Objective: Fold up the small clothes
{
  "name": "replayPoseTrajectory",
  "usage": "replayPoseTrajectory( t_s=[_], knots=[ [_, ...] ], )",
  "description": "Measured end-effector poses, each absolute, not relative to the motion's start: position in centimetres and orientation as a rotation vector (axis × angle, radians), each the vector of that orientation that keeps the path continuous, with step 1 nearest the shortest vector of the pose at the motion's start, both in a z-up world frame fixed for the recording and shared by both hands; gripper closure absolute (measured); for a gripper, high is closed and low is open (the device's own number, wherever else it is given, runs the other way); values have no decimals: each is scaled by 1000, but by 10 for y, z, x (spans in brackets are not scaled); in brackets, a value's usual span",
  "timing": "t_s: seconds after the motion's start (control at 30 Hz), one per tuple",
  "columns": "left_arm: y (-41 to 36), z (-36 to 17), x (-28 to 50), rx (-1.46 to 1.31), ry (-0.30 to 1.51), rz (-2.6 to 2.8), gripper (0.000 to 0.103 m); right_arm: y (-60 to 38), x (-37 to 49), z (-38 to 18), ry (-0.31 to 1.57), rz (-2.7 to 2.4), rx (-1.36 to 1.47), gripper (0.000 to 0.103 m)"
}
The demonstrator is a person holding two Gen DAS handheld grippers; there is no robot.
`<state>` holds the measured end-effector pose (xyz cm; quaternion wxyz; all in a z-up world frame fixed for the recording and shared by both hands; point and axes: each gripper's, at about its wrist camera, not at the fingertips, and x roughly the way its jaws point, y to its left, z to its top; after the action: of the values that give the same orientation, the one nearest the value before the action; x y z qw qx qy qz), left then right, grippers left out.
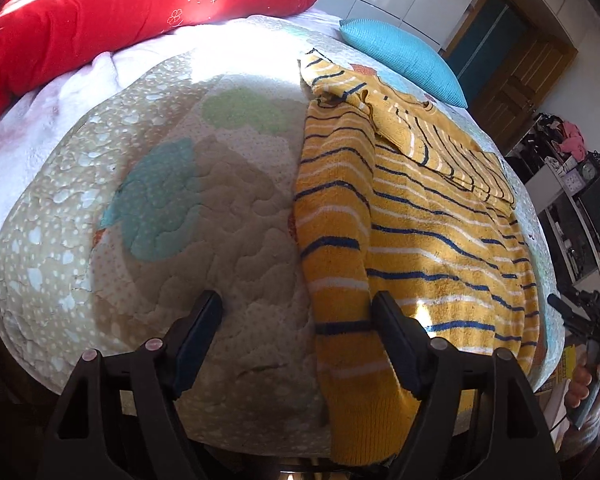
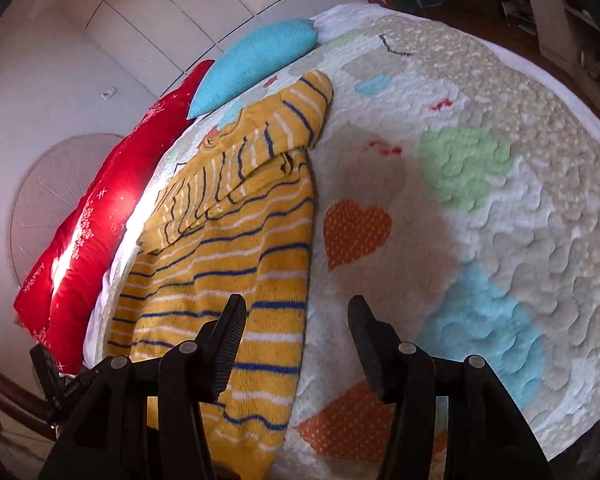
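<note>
A small yellow sweater with blue and white stripes lies on the quilted bed, both sleeves folded in over its body. It also shows in the right wrist view. My left gripper is open and empty, jaws wide, above the sweater's left folded edge near the hem. My right gripper is open and empty above the sweater's right edge near the hem. The right gripper also shows at the far right of the left wrist view.
The quilt with pastel patches and orange hearts covers the bed. A red pillow and a blue cushion lie at the head. Shelves with clutter stand beyond the bed's right side.
</note>
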<state>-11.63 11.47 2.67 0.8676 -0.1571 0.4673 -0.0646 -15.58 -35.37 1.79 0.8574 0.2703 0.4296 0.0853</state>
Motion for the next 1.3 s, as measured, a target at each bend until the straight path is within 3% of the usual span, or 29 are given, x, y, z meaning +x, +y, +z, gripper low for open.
replayPoseTrajectory(
  t_s=[0.03, 0.1, 0.13, 0.4, 0.53, 0.7, 0.77, 0.9, 1.0, 1.03, 1.1, 1.13, 1.17, 1.2, 1.3],
  knots=[
    [111, 28, -116, -319, 979, -149, 29, -345, -158, 11, 908, 193, 573, 45],
    [103, 32, -114, -278, 1007, -184, 88, -332, -162, 1, 917, 206, 573, 45],
    [102, 34, -114, -267, 1022, -192, 95, -328, -164, -3, 921, 209, 575, 45],
    [122, 64, -124, -253, 934, -111, 94, -316, -179, -12, 911, 229, 584, 42],
    [126, 49, -130, -340, 966, -159, 47, -313, -185, -14, 909, 233, 586, 42],
    [113, 25, -133, -419, 1024, -232, 42, -309, -191, -17, 901, 238, 597, 41],
    [105, 22, -136, -416, 1012, -250, 32, -304, -194, -19, 897, 244, 600, 40],
    [96, 21, -139, -450, 1003, -301, 25, -289, -204, -22, 894, 276, 603, 39],
    [92, 18, -139, -480, 1010, -322, 25, -278, -211, -31, 911, 339, 657, 39],
    [91, 18, -139, -476, 1011, -316, 31, -274, -213, -34, 912, 350, 669, 39],
    [90, 16, -135, -457, 1043, -294, 65, -269, -214, -35, 904, 341, 663, 42],
    [92, 15, -131, -455, 1070, -278, 94, -268, -213, -35, 907, 330, 652, 57],
    [96, 13, -127, -480, 1091, -282, 95, -267, -211, -34, 916, 315, 638, 70],
    [101, 12, -124, -520, 1094, -294, 95, -267, -208, -34, 925, 317, 640, 89],
    [106, 22, -127, -530, 1073, -290, 95, -272, -207, -33, 930, 364, 719, 90]
  ],
)
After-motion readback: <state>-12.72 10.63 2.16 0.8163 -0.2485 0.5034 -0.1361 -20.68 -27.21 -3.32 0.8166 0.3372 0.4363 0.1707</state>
